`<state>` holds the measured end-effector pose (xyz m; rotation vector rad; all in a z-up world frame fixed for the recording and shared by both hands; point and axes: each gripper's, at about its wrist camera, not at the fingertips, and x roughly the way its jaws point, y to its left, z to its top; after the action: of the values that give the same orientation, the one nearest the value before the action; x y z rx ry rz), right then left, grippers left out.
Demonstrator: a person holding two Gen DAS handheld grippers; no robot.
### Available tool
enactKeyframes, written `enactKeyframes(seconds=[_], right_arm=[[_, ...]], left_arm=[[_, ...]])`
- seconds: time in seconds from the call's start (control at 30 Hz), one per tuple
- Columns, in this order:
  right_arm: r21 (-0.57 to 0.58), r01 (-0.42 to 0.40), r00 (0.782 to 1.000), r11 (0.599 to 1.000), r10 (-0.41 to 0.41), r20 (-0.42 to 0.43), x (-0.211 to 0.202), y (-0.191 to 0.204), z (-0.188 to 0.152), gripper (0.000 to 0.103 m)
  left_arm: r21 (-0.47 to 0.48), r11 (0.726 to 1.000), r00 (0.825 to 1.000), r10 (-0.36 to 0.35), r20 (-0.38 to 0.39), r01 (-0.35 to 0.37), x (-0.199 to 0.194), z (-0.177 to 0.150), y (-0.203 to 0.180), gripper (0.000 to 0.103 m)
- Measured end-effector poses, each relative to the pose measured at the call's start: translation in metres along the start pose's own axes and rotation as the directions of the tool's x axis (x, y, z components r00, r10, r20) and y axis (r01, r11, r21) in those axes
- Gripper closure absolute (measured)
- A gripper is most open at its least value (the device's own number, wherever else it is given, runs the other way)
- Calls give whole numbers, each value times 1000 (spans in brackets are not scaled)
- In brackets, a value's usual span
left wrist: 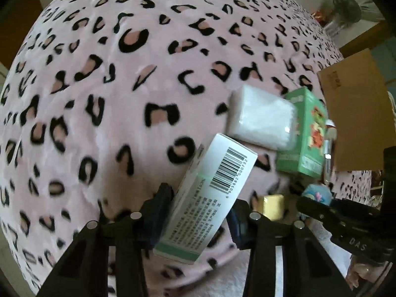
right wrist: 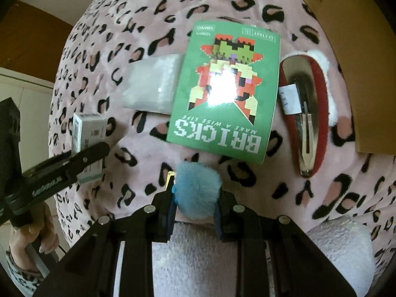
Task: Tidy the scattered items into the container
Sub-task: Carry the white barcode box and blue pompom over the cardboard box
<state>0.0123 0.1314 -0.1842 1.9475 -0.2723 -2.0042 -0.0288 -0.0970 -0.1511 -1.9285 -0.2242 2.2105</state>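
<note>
- Over the leopard-print blanket (left wrist: 99, 99), the left gripper (left wrist: 195, 212) is clamped on a white carton (left wrist: 210, 193) with a barcode, which juts out tilted toward one o'clock in its own view; the same carton shows at nine o'clock in the right view
- Down at six o'clock of the right view, the right gripper (right wrist: 195, 208) is closed tight on a blue fluffy ball (right wrist: 196, 185); something small and yellow peeks out just beside it
- Up from the ball, the green bricks box (right wrist: 222, 89) lies flat on the blanket, its edge lapping over a clear plastic packet (right wrist: 151, 84) at its nine o'clock
- Off at three o'clock of the box lies a red hair clip (right wrist: 307, 113), near the cardboard box (right wrist: 358, 74) along the right edge; both carried things are outside it
</note>
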Motion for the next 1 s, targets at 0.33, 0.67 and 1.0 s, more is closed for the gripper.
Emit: enactKeyframes(seconds=[0.33,0.67,1.0], right_arm=[[-165,14,1000,986,-13,4,-40,15,-16,77],[-250,43,997,967,-26,71,-95,7,-18,77],[-267,35,994,963,-7,106,-131,-7,-12,77]], left_arm=[[-16,1000,1000,8,9,-7,-41,-5,-39,60],[-9,1000,1000,5,28,-5,-74,-11,-74,60],[29,999,999,17,42,-18,-89,-6,-115,60]])
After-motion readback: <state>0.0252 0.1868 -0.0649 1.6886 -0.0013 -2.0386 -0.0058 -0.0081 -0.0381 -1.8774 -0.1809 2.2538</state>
